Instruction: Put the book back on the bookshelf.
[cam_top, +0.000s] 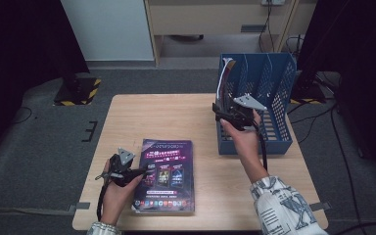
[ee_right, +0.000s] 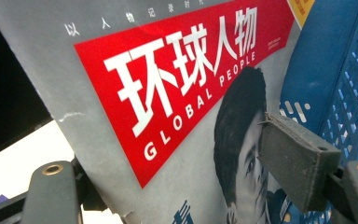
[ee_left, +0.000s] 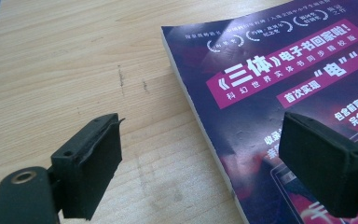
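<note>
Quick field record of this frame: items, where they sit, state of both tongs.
surface: light wooden table
item 1: purple-covered paperback book, flat on the table
item 2: grey magazine with red title banner, upright in the rack's left slot
container: blue plastic mesh file rack, at the table's right
left tongs: open, low over the book's left edge, one jaw each side
right tongs: open around the magazine, far pad clear of the cover

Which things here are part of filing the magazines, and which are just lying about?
In the job:
- Global People magazine, upright in the leftmost slot of the blue file rack, between the right gripper's jaws
- dark purple-covered book flat on the table, its edge between the left gripper's open jaws

Lying about:
- yellow-and-black striped stand base on the floor
- floor cables
</note>
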Available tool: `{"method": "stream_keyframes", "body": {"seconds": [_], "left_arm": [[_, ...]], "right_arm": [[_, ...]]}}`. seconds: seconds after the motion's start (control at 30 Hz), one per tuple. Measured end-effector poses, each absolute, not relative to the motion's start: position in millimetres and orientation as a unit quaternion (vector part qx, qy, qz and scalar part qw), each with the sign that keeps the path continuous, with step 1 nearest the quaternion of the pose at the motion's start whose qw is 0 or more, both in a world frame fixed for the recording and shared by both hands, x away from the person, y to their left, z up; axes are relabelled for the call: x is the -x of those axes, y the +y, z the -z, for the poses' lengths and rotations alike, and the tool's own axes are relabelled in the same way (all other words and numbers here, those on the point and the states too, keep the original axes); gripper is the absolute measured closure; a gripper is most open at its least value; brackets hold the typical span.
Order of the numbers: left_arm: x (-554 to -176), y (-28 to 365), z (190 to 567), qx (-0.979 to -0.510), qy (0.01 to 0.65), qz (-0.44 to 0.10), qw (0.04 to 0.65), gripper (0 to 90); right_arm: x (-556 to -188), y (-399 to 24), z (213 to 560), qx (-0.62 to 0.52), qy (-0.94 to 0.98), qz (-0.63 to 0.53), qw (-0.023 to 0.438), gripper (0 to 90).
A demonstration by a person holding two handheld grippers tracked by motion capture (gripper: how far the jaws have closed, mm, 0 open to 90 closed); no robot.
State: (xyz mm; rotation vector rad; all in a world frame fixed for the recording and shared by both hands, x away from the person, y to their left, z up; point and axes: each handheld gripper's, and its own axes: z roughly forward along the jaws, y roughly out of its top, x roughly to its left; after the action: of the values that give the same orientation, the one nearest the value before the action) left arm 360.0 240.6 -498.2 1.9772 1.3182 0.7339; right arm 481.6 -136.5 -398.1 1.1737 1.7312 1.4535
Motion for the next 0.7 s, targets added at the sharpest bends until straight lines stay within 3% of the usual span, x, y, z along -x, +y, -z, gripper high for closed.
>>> {"method": "stream_keyframes", "body": {"seconds": [0.7], "left_arm": [[-360.0, 240.3, 498.2, -0.753, 0.501, -0.280, 0.322, 12.7]], "right_arm": [[-478.1, -131.9, 400.4, -0.432, 0.661, -0.542, 0.287, 22.9]]}}
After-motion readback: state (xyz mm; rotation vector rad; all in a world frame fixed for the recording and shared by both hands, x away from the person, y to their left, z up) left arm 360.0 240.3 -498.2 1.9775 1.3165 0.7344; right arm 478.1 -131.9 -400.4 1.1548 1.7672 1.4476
